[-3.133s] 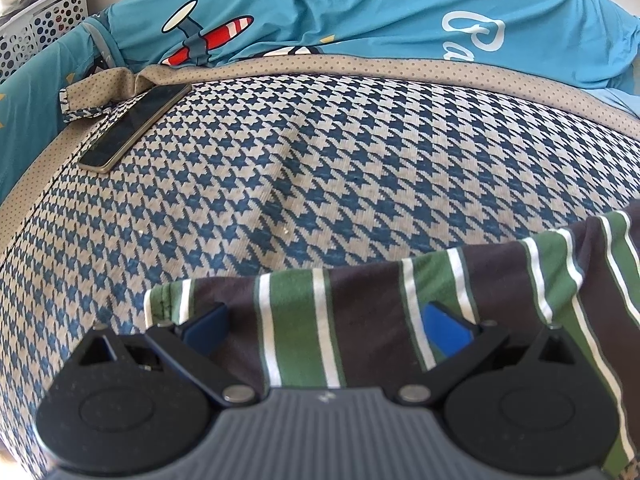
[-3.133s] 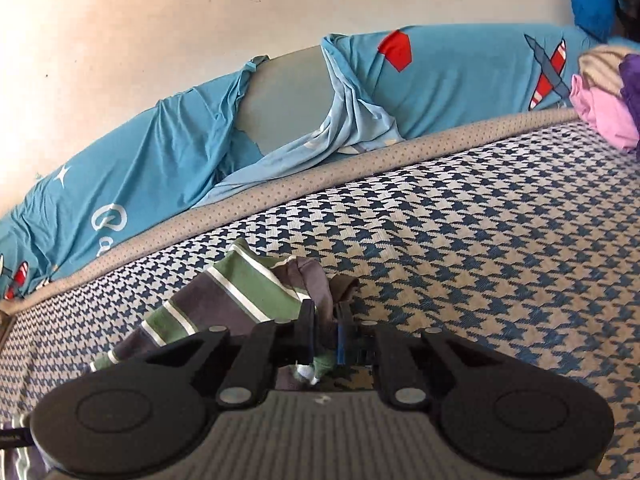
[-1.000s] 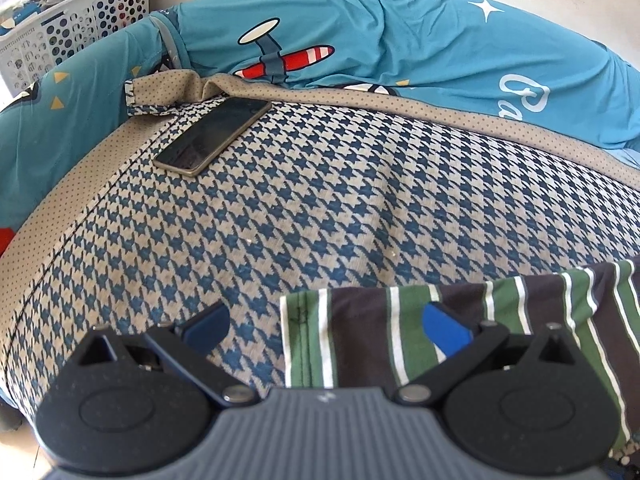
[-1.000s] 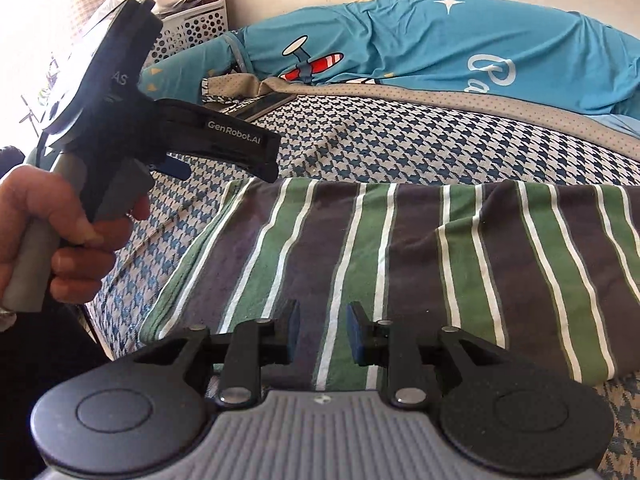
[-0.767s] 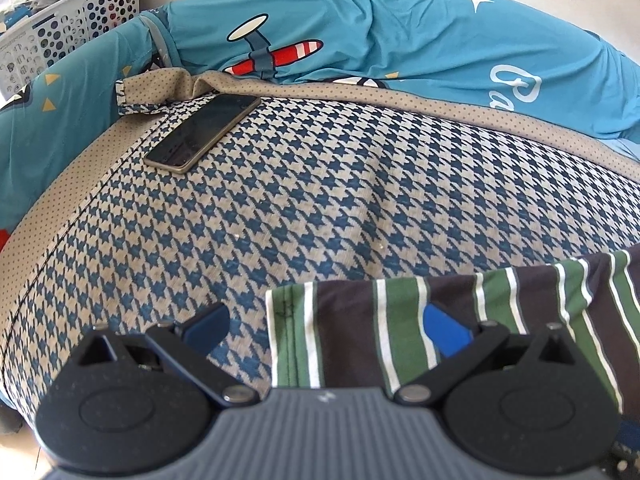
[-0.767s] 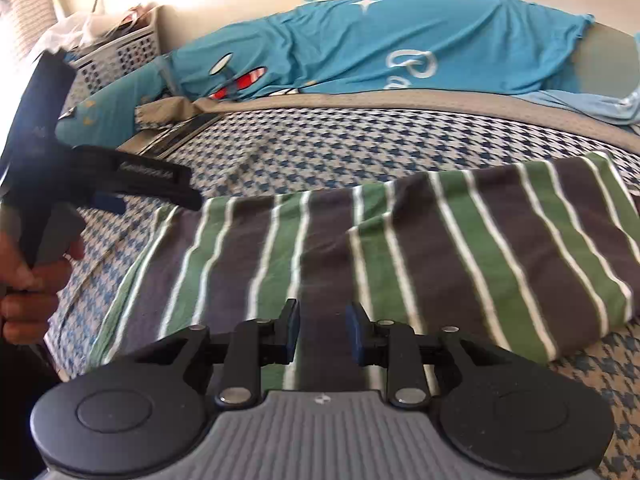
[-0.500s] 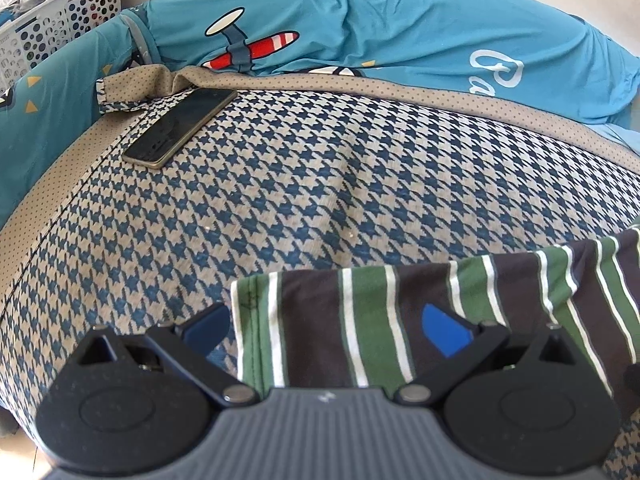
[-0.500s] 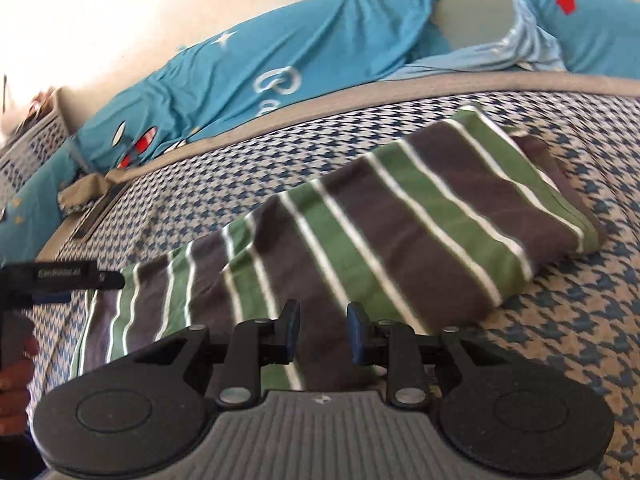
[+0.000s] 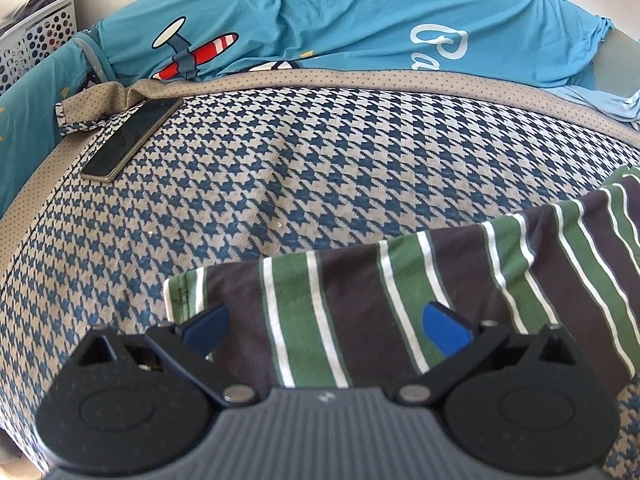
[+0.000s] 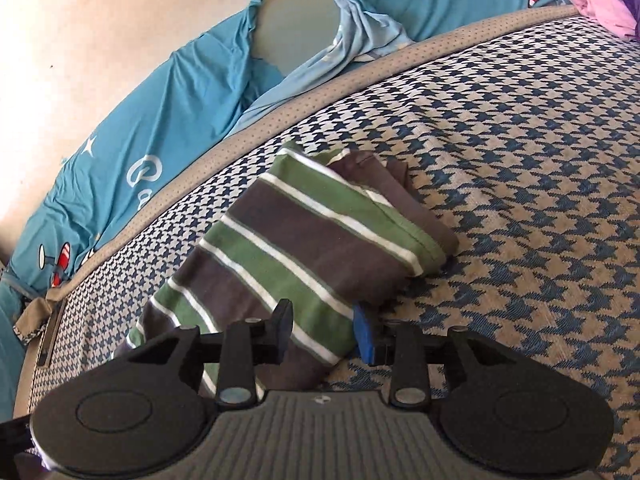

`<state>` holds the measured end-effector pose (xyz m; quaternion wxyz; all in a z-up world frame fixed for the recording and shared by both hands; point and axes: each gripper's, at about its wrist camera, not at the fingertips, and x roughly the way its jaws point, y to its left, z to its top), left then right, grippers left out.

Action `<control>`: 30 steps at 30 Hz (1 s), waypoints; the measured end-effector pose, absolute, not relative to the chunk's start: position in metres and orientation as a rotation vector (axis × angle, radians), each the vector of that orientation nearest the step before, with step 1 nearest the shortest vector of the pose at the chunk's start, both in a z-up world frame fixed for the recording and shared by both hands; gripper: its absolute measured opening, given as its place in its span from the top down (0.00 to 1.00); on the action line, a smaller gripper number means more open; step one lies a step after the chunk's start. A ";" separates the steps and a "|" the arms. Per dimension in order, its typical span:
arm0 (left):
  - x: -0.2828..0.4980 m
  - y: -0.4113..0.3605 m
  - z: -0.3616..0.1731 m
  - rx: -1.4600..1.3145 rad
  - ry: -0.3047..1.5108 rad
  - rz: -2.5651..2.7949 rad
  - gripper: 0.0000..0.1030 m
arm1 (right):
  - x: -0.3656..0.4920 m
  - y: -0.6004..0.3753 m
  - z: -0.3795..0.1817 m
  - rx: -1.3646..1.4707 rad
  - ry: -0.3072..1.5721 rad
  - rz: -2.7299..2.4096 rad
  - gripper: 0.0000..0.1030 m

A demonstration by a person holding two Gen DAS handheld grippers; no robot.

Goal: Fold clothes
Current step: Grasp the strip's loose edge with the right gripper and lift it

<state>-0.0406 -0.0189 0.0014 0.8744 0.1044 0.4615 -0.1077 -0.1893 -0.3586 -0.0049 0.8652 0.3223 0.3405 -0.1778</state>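
A folded garment with green, brown and white stripes (image 9: 420, 280) lies as a long band on the houndstooth bed cover (image 9: 280, 168). In the left wrist view my left gripper (image 9: 328, 328) hangs open and wide above its left end, blue pads (image 9: 446, 326) apart from the cloth. In the right wrist view the garment (image 10: 304, 240) runs away from me to a thick folded end. My right gripper (image 10: 324, 332) sits low at its near edge. Its jaws are opening, with the cloth's edge between them and the pads not pressing.
A dark phone (image 9: 128, 140) lies near the bed's far left corner. Blue bedding printed with aeroplanes (image 9: 320, 28) is banked along the wall. A white perforated basket (image 9: 36, 40) stands at the far left. Pink and purple clothes (image 10: 600, 4) are piled at the far right.
The right gripper swept along the garment toward its right-hand end, rolling as it went, and its jaws have widened. The left gripper shifted over the garment's left end, still open.
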 end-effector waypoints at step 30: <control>-0.045 -0.039 -0.010 0.259 0.986 -0.268 0.00 | -0.179 -0.429 -0.047 1.010 0.515 -0.356 0.69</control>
